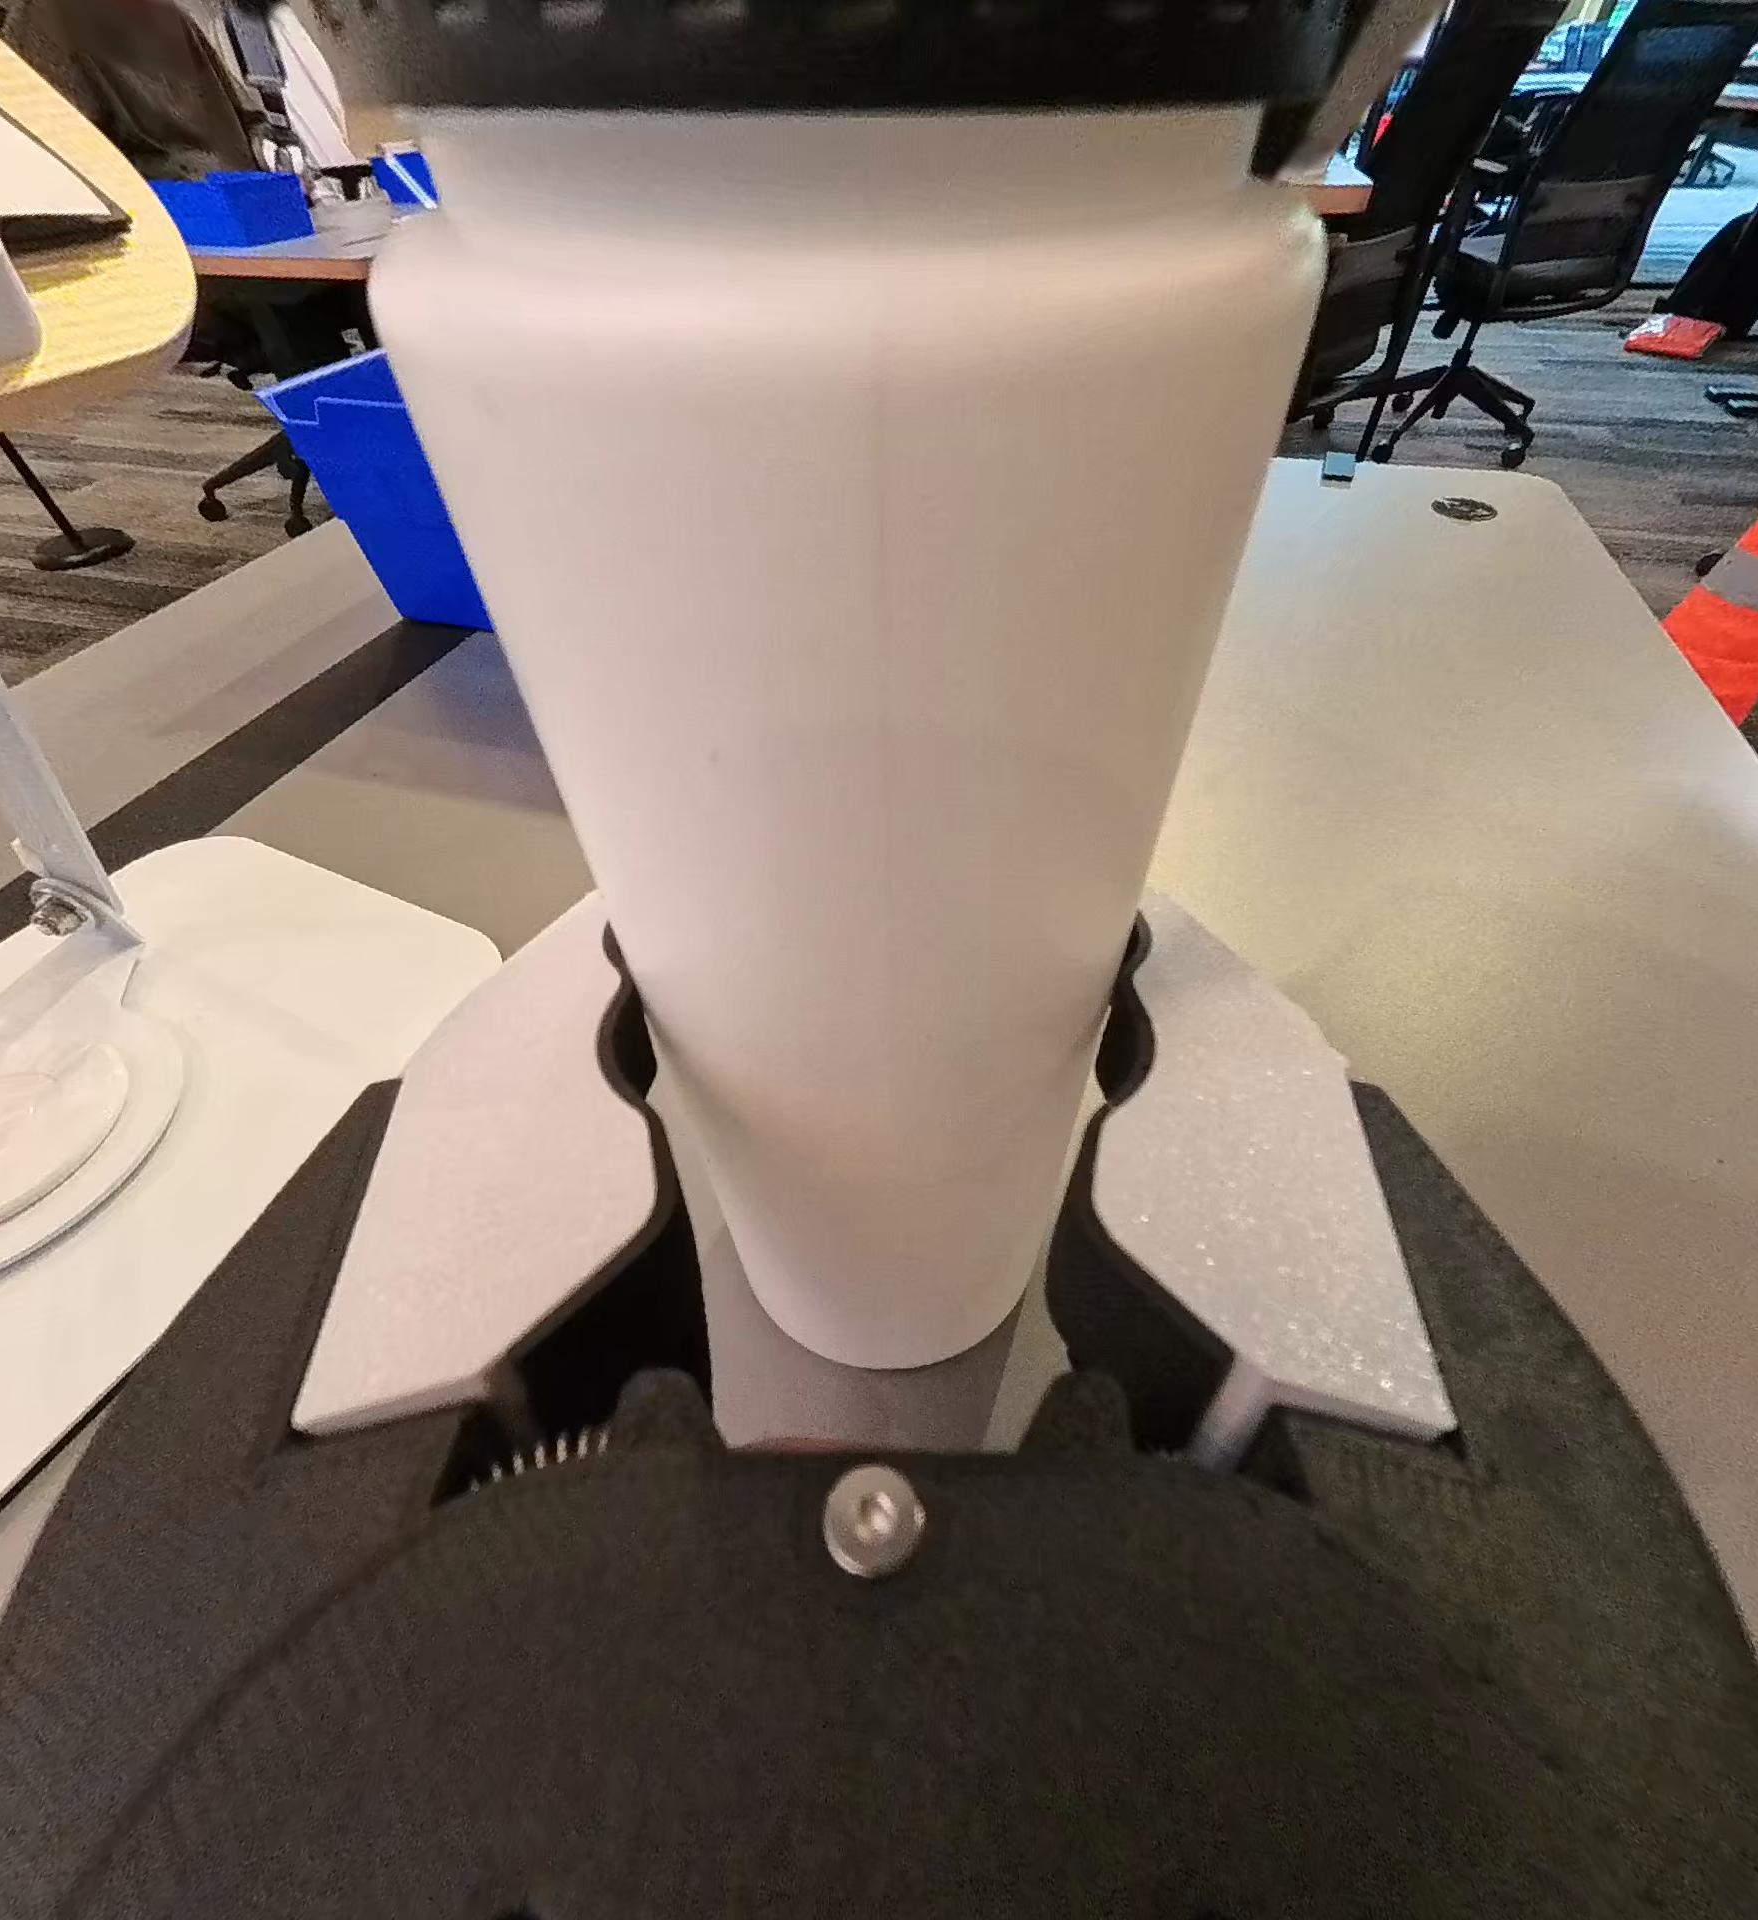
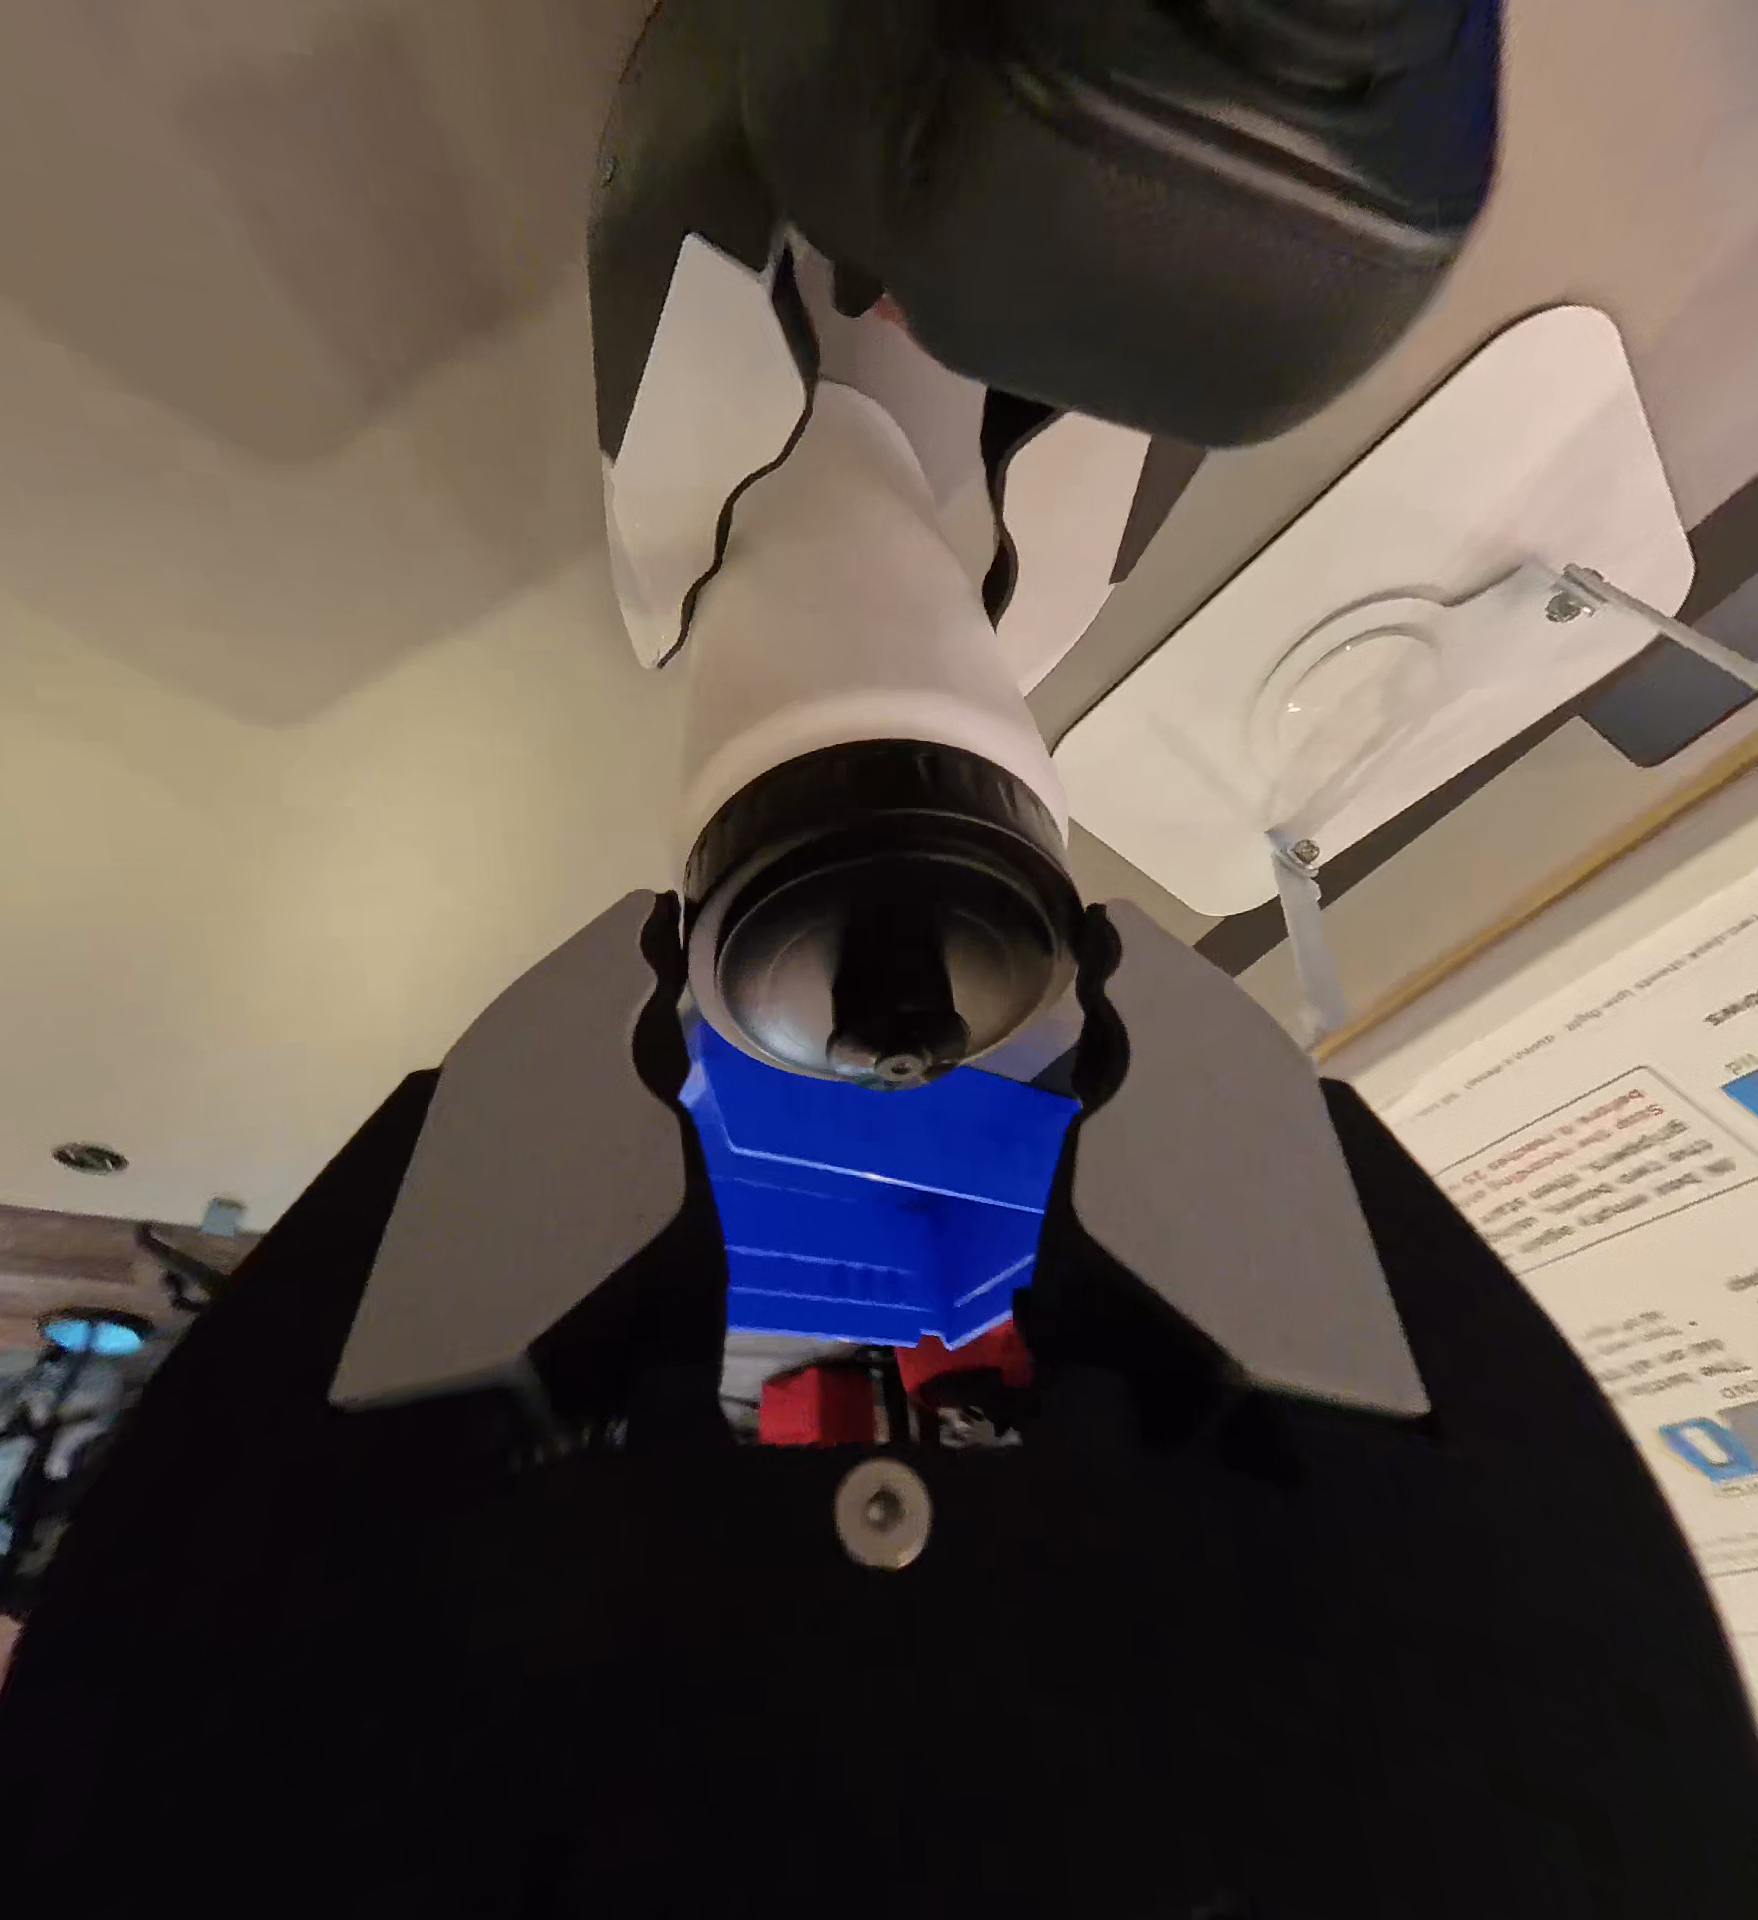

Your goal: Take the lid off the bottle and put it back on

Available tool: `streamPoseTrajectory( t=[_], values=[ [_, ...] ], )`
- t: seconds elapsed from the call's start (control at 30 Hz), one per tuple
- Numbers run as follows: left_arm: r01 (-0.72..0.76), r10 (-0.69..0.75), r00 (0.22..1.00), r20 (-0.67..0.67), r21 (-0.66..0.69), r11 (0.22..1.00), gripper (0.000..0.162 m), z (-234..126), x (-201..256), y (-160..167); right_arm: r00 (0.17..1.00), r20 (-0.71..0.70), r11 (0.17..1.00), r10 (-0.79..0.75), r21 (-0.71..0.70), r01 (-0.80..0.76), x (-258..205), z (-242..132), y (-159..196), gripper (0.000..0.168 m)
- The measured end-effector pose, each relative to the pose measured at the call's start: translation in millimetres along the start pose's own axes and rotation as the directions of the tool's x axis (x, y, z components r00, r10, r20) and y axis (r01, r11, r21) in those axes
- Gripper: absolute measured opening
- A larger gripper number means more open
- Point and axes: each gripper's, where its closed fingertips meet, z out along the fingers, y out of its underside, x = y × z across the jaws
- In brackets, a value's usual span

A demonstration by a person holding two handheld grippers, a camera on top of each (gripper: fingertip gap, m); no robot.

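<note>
Above the table [image 1: 1477, 831], upright bottle [image 1: 854, 623] clamped by left gripper [image 1: 880, 1023], right gripper [image 2: 880, 966] seemingly closed around lid [image 2: 880, 914].

The lid [image 1: 854, 52] above the bottle [image 1: 854, 623] is blurred and cut off by the top edge; the bottle's base hides part of the surface [image 1: 1477, 831].

Your left gripper [image 1: 875, 1039] clamps the white bottle [image 1: 854, 623] low on its body, bottle upright. The black ribbed lid [image 2: 880, 914] sits on its neck, between your right gripper's [image 2: 880, 997] fingertips, touching both.
</note>
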Motion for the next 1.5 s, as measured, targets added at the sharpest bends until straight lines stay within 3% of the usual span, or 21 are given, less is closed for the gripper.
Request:
streamPoseTrajectory(
  t=[0.1,0.23,0.37,0.6,0.77,0.83,0.9,1.0,1.03,1.17,1.23,1.27,1.37,1.5],
  values=[
    [-0.002,0.002,1.000,0.001,0.000,1.000,0.085,0.0,0.1,0.0,0.983,0.032,0.978,0.181,0.101,-0.183,1.0,-3.2,-5.3,0.093],
    [0.005,-0.005,1.000,0.001,0.005,1.000,0.085,0.1,-0.6,-0.2,0.917,0.092,0.896,0.389,0.192,-0.400,-0.6,-7.1,-1.2,0.090],
    [0.006,-0.006,1.000,0.001,0.006,1.000,0.085,0.0,-0.7,-0.2,0.845,0.194,0.812,0.498,0.238,-0.533,-4.5,-1.6,-2.3,0.079],
    [0.009,-0.009,1.000,0.000,0.007,1.000,0.085,-0.2,-1.2,-0.1,0.904,0.140,0.882,0.405,0.199,-0.426,-3.8,6.9,2.5,0.076],
    [0.007,-0.007,1.000,-0.002,0.008,1.000,0.085,-0.2,-0.8,0.0,0.990,0.044,0.987,0.131,0.084,-0.134,-1.8,7.2,7.7,0.075],
    [0.001,-0.001,1.000,-0.003,0.006,1.000,0.085,-0.3,-0.3,0.0,1.000,-0.007,1.000,-0.012,0.005,0.012,-0.6,6.6,9.7,0.075],
    [0.006,-0.006,1.000,-0.003,0.008,1.000,0.085,-0.3,-0.8,-0.1,0.998,-0.017,0.996,-0.057,-0.064,0.056,1.3,6.1,11.7,0.075],
    [0.005,-0.005,1.000,-0.004,0.008,1.000,0.085,0.0,-0.7,-0.2,0.998,0.041,0.998,0.056,-0.023,-0.055,-1.1,5.3,6.8,0.076],
    [0.003,-0.003,1.000,-0.003,0.006,1.000,0.085,0.0,-0.3,-0.1,0.988,0.085,0.992,0.125,0.020,-0.127,-3.8,4.2,2.7,0.087],
    [0.007,-0.007,1.000,-0.003,0.008,1.000,0.085,0.1,-0.6,-0.3,0.905,0.163,0.904,0.394,0.112,-0.414,-0.5,0.6,3.1,0.093],
    [0.007,-0.007,1.000,-0.004,0.009,1.000,0.085,0.2,-0.5,-0.3,0.837,0.257,0.844,0.484,0.117,-0.524,-7.9,2.2,2.5,0.077],
    [0.006,-0.006,1.000,-0.004,0.009,1.000,0.085,0.2,-0.3,-0.3,0.804,0.289,0.817,0.520,0.104,-0.567,-9.9,4.3,2.8,0.077],
    [0.007,-0.007,1.000,-0.005,0.008,1.000,0.085,0.2,-0.5,-0.2,0.787,0.304,0.803,0.537,0.102,-0.587,-10.3,7.2,2.2,0.076],
    [0.002,-0.002,1.000,-0.005,0.007,1.000,0.085,0.1,0.1,-0.2,0.889,0.219,0.901,0.402,0.076,-0.426,-9.9,8.5,6.1,0.076]
  ],
)
